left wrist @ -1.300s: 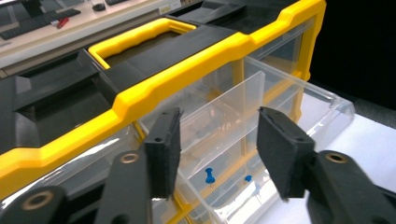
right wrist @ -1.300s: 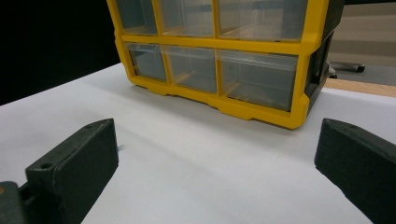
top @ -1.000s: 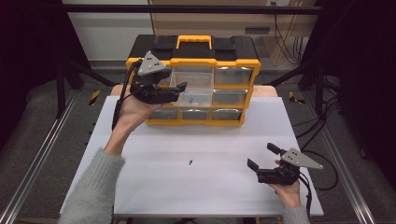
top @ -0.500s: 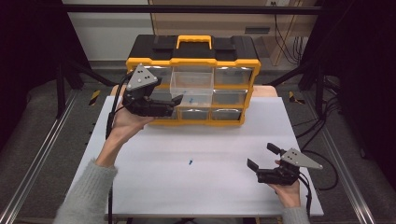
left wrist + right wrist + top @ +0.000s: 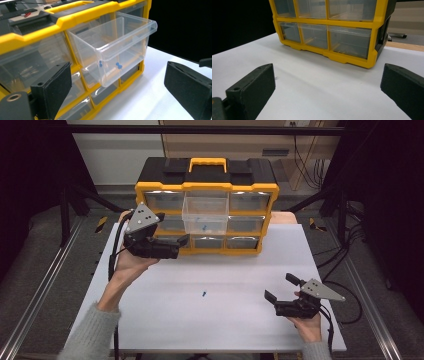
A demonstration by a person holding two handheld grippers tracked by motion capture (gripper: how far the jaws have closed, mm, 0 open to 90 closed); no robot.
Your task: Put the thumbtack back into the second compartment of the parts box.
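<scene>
Left tongs (image 5: 184,240) have drawn back, wide open and empty, leaving the drawer (image 5: 205,218) ahead pulled out (right tongs (image 5: 280,289) idle, open); pin (image 5: 204,294) likely next.

A laboratory recording bench. A white table (image 5: 150,320) stands inside a dark metal frame (image 5: 215,130), with floor rails (image 5: 45,285), loose cables (image 5: 345,255) and a yellow parts organiser (image 5: 207,185) on the table.

Bench (image 5: 150,320): white top, carried on a wooden board.
Floor rails (image 5: 40,290): metal, laid along both sides of the bench.
Cables (image 5: 300,165): hung behind, near the back wall.
</scene>
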